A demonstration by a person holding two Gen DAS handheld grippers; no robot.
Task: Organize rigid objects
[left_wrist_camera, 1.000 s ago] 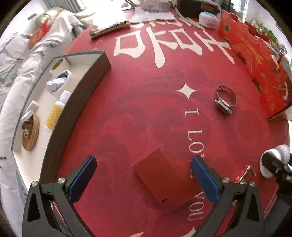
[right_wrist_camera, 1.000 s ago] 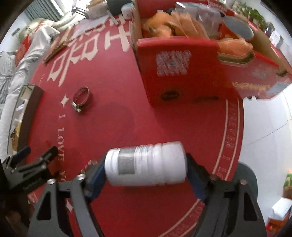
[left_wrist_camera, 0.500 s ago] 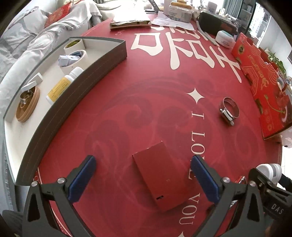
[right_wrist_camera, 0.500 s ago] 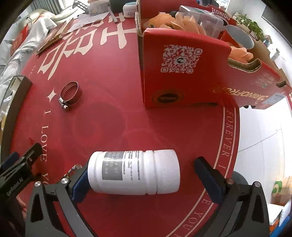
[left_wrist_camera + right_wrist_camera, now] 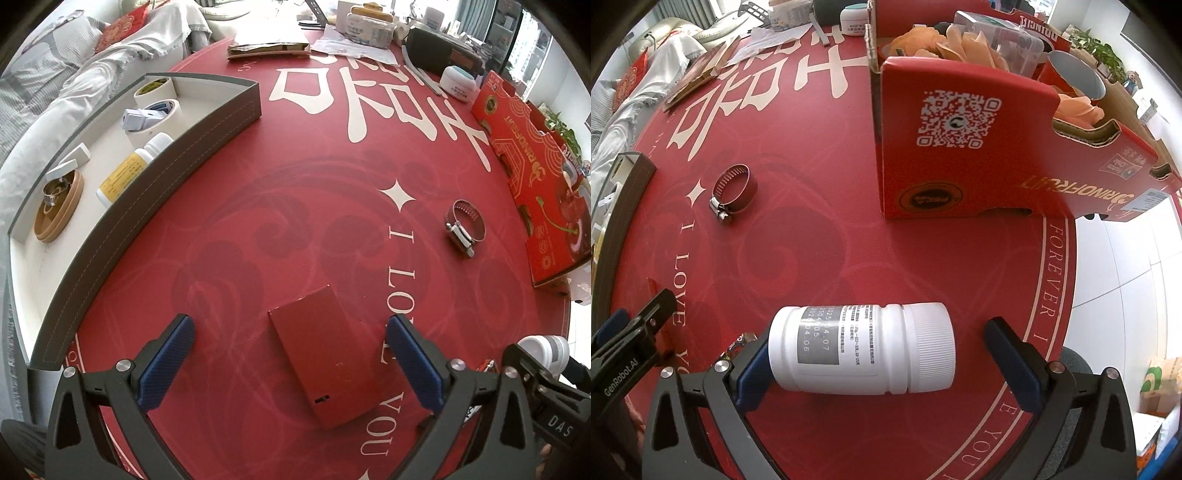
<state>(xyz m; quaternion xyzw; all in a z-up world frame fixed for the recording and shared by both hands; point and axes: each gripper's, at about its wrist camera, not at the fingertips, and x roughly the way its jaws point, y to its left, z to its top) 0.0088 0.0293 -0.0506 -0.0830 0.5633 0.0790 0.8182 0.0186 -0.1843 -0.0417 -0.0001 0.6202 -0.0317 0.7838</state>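
Observation:
A flat red box point(image 5: 323, 360) lies on the red round table between the blue pads of my left gripper point(image 5: 291, 358), which is open and above it. A white pill bottle point(image 5: 860, 352) lies on its side between the fingers of my right gripper point(image 5: 871, 362). The left pad touches its base and the right pad stands clear of the cap, so the gripper is open. A metal hose clamp point(image 5: 463, 223) lies on the table to the right; it also shows in the right wrist view point(image 5: 733, 192). A grey tray point(image 5: 207, 136) at the left holds tape rolls, a bottle and a wooden dish.
A tall red fruit carton point(image 5: 979, 147) full of items stands at the right of the table. Papers, a cream jar point(image 5: 458, 83) and a dark case lie at the far edge. A white-covered sofa is behind the tray. The table's edge drops off right of the bottle.
My right gripper opened: its right finger drew away from the bottle's cap, and the bottle now rests lower. My left gripper rose and tilted, bringing more of the tray into view.

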